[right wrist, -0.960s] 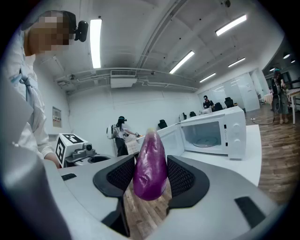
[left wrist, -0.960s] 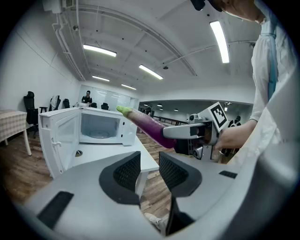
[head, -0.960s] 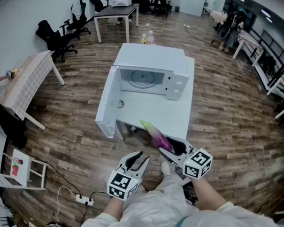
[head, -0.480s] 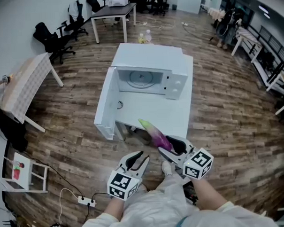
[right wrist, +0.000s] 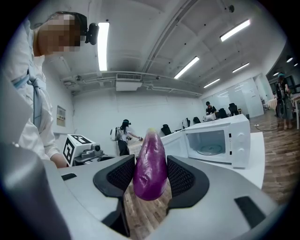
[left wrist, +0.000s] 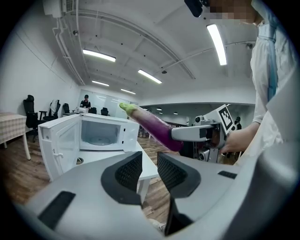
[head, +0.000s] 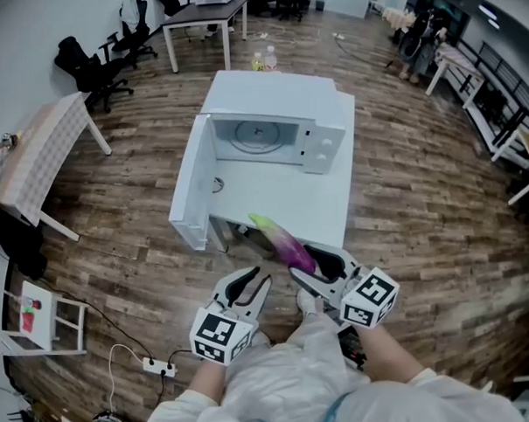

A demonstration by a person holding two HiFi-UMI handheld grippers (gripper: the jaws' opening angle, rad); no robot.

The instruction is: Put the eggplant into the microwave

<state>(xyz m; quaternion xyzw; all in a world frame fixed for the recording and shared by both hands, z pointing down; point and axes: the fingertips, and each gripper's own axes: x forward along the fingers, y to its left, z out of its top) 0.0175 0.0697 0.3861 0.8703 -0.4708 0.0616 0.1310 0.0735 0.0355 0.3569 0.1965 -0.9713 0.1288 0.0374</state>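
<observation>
The person is holding both forearms forward and low, a gripper in each hand, both pointing almost level and tipped slightly down. The left gripper [head: 250,282] is hovering free; its jaws have just been closing, and a narrow gap is remaining with nothing between them. The right gripper [head: 321,273] is clamping the eggplant [head: 286,243] by its thick end.

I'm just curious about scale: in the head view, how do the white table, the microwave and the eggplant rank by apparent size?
1. white table, largest in outline
2. microwave, covering roughly its far half
3. eggplant, clearly smallest, though nearest the camera
</observation>
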